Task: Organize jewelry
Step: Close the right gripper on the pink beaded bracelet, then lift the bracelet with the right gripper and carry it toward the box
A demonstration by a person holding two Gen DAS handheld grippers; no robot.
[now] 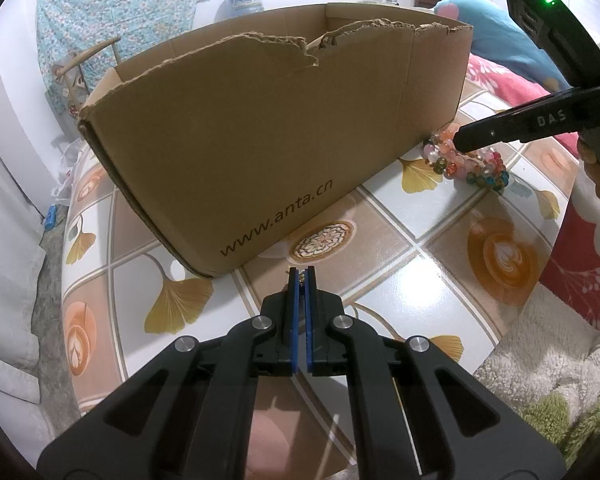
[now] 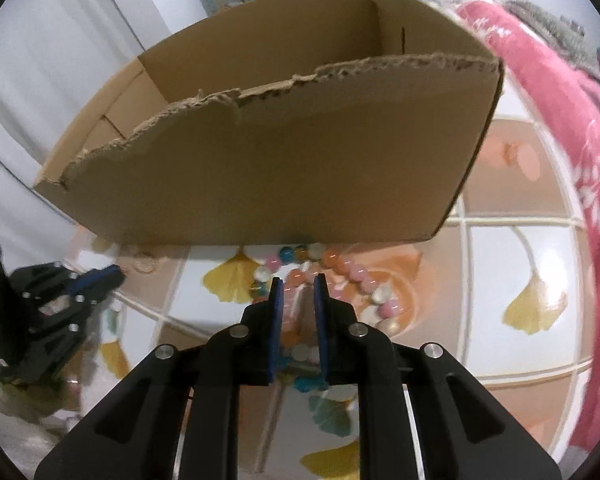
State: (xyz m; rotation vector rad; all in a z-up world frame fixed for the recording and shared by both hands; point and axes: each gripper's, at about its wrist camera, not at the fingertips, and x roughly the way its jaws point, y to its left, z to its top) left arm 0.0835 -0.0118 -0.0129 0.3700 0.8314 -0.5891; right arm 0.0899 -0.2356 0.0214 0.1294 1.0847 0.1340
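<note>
Two grippers point(image 1: 300, 274) point(image 2: 298, 280), one cardboard box point(image 1: 260, 140), one heap of bead bracelets point(image 1: 466, 164)

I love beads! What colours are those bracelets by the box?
Pink, orange, white and blue-green beaded bracelets; clearest in the left wrist view.

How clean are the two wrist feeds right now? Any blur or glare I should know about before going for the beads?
Left wrist view: sharp; printing on the cardboard box reads clearly, mild glare on the glossy tablecloth, heavy fisheye bending at the edges. Right wrist view: motion-smeared; the bead bracelets ahead of the right gripper look soft, and the left gripper is blurred.
</note>
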